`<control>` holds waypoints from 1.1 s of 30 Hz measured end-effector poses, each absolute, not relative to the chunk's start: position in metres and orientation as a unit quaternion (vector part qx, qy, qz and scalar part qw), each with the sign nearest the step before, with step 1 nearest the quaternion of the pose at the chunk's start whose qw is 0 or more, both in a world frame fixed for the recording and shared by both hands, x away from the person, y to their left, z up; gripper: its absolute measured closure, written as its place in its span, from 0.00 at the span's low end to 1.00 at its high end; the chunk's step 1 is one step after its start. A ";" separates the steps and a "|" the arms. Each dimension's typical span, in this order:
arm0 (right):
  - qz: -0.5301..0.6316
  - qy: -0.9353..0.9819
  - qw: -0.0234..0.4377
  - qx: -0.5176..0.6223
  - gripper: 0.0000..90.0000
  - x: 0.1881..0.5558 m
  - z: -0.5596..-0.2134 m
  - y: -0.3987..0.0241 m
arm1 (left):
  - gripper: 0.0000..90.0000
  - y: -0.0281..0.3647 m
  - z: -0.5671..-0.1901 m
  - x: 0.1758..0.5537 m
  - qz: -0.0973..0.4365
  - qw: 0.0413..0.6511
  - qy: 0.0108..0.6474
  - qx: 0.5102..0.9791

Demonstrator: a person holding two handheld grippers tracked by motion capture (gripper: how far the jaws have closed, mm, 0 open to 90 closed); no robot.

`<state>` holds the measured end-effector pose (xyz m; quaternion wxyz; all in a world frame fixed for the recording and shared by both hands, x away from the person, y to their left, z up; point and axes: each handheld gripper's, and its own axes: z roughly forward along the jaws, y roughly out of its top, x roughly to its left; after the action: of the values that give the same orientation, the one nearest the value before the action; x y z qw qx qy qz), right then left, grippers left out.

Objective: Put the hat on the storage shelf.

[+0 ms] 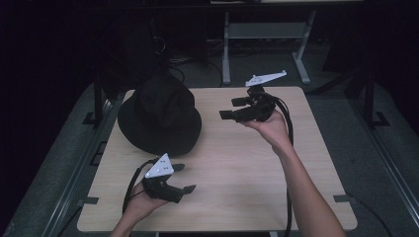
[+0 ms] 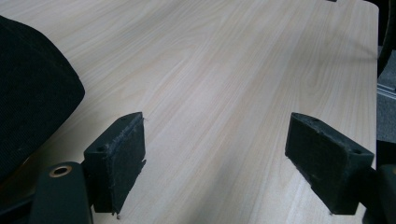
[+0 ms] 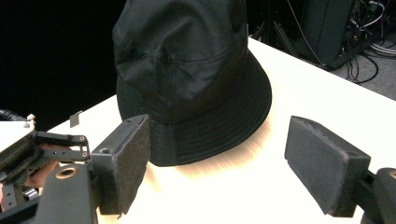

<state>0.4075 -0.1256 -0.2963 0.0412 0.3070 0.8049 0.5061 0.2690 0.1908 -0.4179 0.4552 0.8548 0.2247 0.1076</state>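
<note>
A black bucket hat (image 1: 160, 116) sits upright on the far left part of the light wooden table (image 1: 237, 173). My left gripper (image 1: 185, 177) rests near the front left edge, just in front of the hat's brim, jaws open and pointing right with nothing between them. In the left gripper view its jaws (image 2: 217, 144) frame bare wood, with the hat (image 2: 32, 98) at the left edge. My right gripper (image 1: 230, 108) hovers to the right of the hat, pointing at it, open and holding nothing. Its own view (image 3: 219, 154) faces the hat (image 3: 187, 70), with a gap of table between.
The left gripper (image 3: 28, 154) also appears at the lower left of the right gripper view. A grey desk frame (image 1: 267, 34) and cables stand behind the table on the dark floor. The table's right half is bare wood (image 2: 261, 56).
</note>
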 end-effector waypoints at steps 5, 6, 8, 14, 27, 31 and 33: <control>0.505 0.804 0.040 0.310 0.24 0.400 -0.301 -0.132 | 0.22 0.192 -0.418 0.269 0.108 0.454 0.226 0.855; 0.505 0.805 0.041 0.310 0.24 0.399 -0.302 -0.133 | 0.22 0.192 -0.418 0.269 0.108 0.454 0.227 0.855; 0.505 0.804 0.042 0.310 0.24 0.396 -0.303 -0.135 | 0.22 0.192 -0.417 0.269 0.110 0.453 0.225 0.856; 0.506 0.802 0.041 0.314 0.24 0.388 -0.307 -0.142 | 0.22 0.193 -0.417 0.268 0.107 0.456 0.229 0.853; 0.505 0.799 0.040 0.326 0.23 0.360 -0.329 -0.166 | 0.22 0.198 -0.417 0.269 0.109 0.455 0.236 0.852; 0.505 0.795 0.038 0.333 0.23 0.349 -0.340 -0.173 | 0.22 0.199 -0.417 0.269 0.109 0.461 0.240 0.848; 0.504 0.794 0.037 0.337 0.23 0.342 -0.346 -0.177 | 0.22 0.200 -0.417 0.269 0.108 0.462 0.240 0.847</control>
<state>0.3415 -0.1765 -0.3459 0.0367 0.3374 0.7943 0.5038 0.2692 0.1999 -0.4169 0.4617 0.8470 0.2403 0.1080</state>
